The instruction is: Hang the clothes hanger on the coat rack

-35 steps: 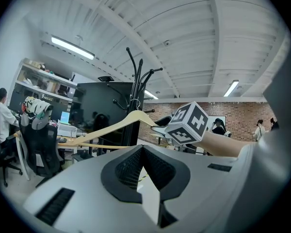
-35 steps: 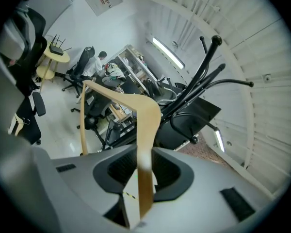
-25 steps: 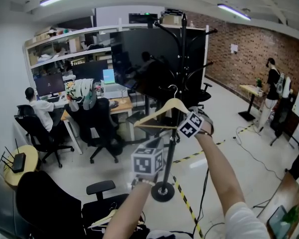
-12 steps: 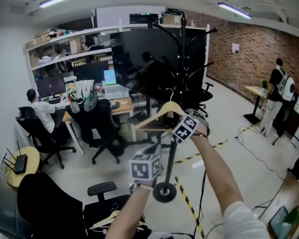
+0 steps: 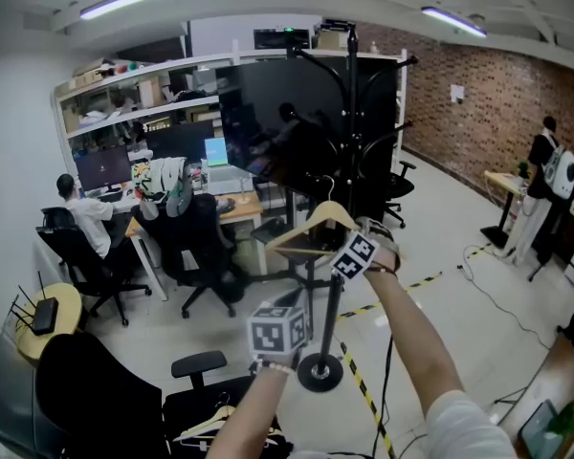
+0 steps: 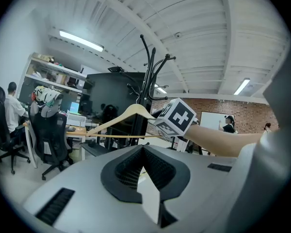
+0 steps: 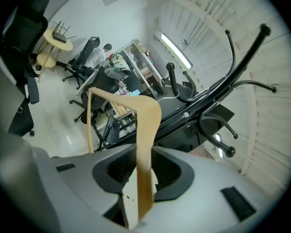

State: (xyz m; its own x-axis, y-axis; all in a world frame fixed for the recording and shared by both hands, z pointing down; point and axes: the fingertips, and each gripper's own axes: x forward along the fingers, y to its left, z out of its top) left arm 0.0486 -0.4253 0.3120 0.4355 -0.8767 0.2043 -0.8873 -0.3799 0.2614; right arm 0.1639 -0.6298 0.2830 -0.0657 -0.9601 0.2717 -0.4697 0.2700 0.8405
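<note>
**Hanger held up beside the rack**

The right gripper (image 7: 144, 155) is pinching one sloping arm of the wooden clothes hanger (image 5: 315, 225). The wood runs straight down between its ridged pads. It holds the hanger up at about mid-height of the black coat rack (image 5: 351, 113), just left of the pole, with the hook pointing up. From where I stand I cannot tell whether the hook touches a branch. The left gripper (image 6: 143, 150) hangs lower and nearer the person, jaws pressed together on nothing. The rack's round base (image 5: 319, 372) stands on the pale floor.
</note>
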